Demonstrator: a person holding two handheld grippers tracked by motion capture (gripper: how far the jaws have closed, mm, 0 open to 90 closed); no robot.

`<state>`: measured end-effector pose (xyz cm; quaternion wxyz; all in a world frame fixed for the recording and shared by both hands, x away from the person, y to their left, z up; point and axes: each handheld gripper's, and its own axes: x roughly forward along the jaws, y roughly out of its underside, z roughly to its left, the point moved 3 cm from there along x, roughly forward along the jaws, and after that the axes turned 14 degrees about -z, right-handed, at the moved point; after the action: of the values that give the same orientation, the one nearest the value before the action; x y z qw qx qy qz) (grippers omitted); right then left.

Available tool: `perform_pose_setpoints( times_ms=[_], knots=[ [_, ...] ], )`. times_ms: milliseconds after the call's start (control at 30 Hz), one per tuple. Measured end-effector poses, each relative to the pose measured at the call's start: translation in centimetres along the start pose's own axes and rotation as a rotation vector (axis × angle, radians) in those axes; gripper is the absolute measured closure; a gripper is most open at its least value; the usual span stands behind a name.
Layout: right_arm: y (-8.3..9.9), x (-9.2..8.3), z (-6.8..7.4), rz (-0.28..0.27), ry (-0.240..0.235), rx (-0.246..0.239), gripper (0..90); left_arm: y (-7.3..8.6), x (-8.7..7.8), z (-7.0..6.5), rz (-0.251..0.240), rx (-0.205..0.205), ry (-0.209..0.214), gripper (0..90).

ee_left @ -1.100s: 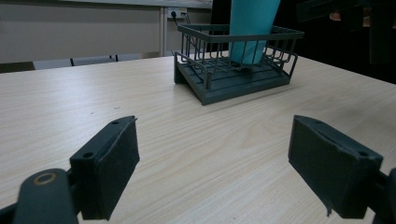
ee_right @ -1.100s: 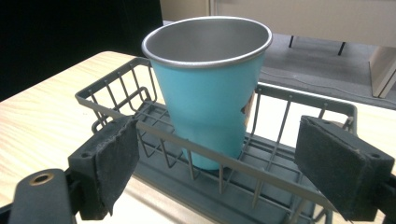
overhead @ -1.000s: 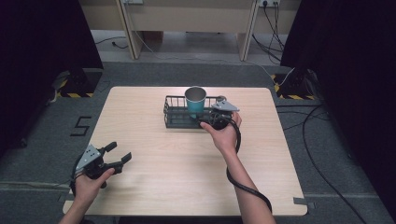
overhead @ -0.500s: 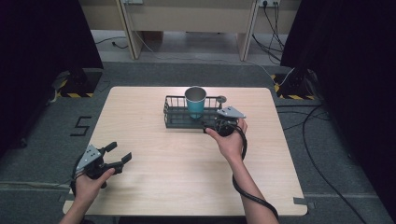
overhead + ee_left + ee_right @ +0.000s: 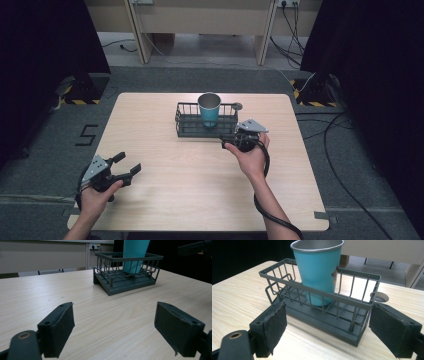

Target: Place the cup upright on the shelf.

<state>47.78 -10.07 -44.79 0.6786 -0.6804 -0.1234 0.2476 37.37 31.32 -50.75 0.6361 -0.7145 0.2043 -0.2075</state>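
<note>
A teal metal cup is seen standing upright inside a dark wire basket that rests on the far middle of the pale wooden surface. In the right gripper view the cup is set toward the basket's left half, with its steel rim above the top rail.

The right gripper is held just off the basket's near right corner, apart from it, with its jaws spread wide and nothing between them. It is carried by the right hand, whose forearm is stretched diagonally up from the bottom edge of the high view, a black cable looped beside the wrist. In the right gripper view the jaws are pointed at the basket's long side and frame it from either end.

The left gripper is held low over the near left corner of the surface, well apart from the basket, its jaws likewise open and empty. The left hand is wrapped around its body, with the forearm entering from the bottom left.
</note>
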Motion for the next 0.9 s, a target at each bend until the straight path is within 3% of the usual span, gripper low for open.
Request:
perform_pose_setpoints(
  times_ms=[900],
  knots=[
    [2.7, -4.3, -1.5, 0.031, 0.031, 0.007, 16.7, 0.1, 0.0, -0.1, 0.002, 0.002, -0.002, 15.4]
  ],
)
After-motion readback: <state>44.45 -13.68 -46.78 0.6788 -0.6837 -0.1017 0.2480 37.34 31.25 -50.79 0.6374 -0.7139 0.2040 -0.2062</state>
